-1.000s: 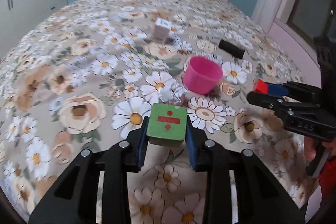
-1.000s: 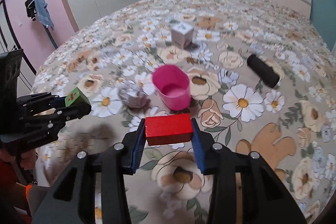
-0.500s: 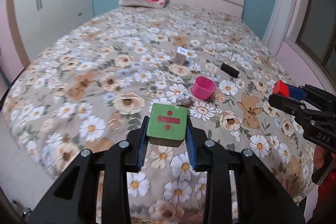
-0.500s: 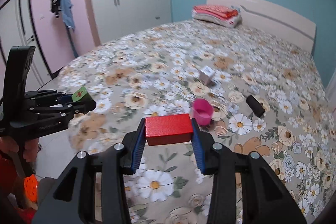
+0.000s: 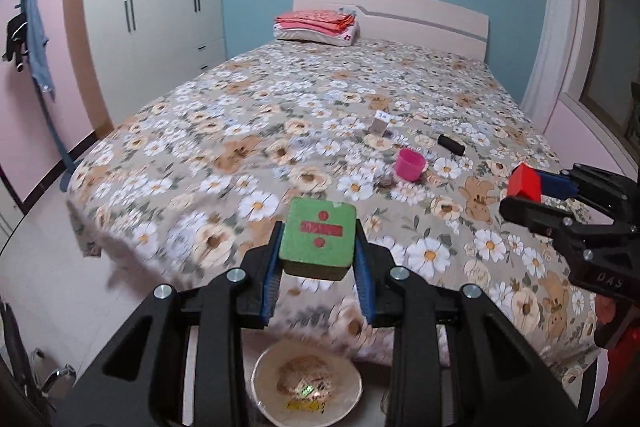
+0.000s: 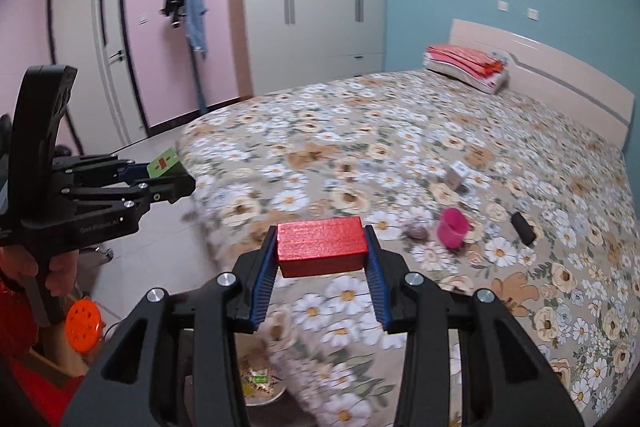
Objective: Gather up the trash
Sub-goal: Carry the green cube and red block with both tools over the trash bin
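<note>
Green block (image 5: 318, 237) is clamped between the left gripper (image 5: 317, 259) fingers above a bin (image 5: 307, 385) on the floor; red block (image 6: 322, 246) sits gripped in the right gripper (image 6: 322, 267)

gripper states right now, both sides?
Left gripper: closed on the green block.
Right gripper: closed on the red block.
</note>
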`<action>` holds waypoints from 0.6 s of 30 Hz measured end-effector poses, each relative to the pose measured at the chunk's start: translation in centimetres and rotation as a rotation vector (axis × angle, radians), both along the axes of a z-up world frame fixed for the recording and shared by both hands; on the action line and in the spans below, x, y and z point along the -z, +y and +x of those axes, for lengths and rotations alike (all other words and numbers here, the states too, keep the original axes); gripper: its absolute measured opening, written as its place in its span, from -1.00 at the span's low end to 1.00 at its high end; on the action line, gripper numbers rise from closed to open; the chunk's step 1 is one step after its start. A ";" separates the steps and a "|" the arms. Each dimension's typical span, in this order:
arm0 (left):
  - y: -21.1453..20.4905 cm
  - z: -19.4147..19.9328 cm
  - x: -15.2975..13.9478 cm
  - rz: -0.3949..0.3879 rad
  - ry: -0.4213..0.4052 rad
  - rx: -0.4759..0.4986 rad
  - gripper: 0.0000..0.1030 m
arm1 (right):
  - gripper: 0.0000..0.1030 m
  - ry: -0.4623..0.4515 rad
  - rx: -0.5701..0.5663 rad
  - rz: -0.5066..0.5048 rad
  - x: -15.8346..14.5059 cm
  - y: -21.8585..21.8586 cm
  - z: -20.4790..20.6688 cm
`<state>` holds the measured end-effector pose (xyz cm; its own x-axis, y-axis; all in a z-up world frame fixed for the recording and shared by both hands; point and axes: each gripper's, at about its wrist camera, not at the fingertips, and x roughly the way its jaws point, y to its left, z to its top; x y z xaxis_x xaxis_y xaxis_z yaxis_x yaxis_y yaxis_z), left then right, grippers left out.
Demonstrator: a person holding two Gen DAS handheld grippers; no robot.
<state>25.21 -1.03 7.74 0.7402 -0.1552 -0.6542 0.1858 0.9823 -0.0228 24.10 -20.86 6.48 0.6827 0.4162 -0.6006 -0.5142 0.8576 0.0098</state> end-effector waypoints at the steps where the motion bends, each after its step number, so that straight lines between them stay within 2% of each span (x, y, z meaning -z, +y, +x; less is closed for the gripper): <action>1: 0.5 -0.9 0.1 0.003 0.003 -0.008 -0.36 | -0.17 0.001 -0.008 -0.006 0.1 0.3 -0.3; 8: 4.2 -5.6 2.7 0.011 0.032 -0.060 -0.36 | -0.17 0.033 -0.107 -0.051 2.1 4.6 -3.4; 18: 8.4 -8.5 10.7 0.013 0.172 -0.124 -0.36 | -0.17 0.142 -0.204 -0.100 8.3 9.5 -5.1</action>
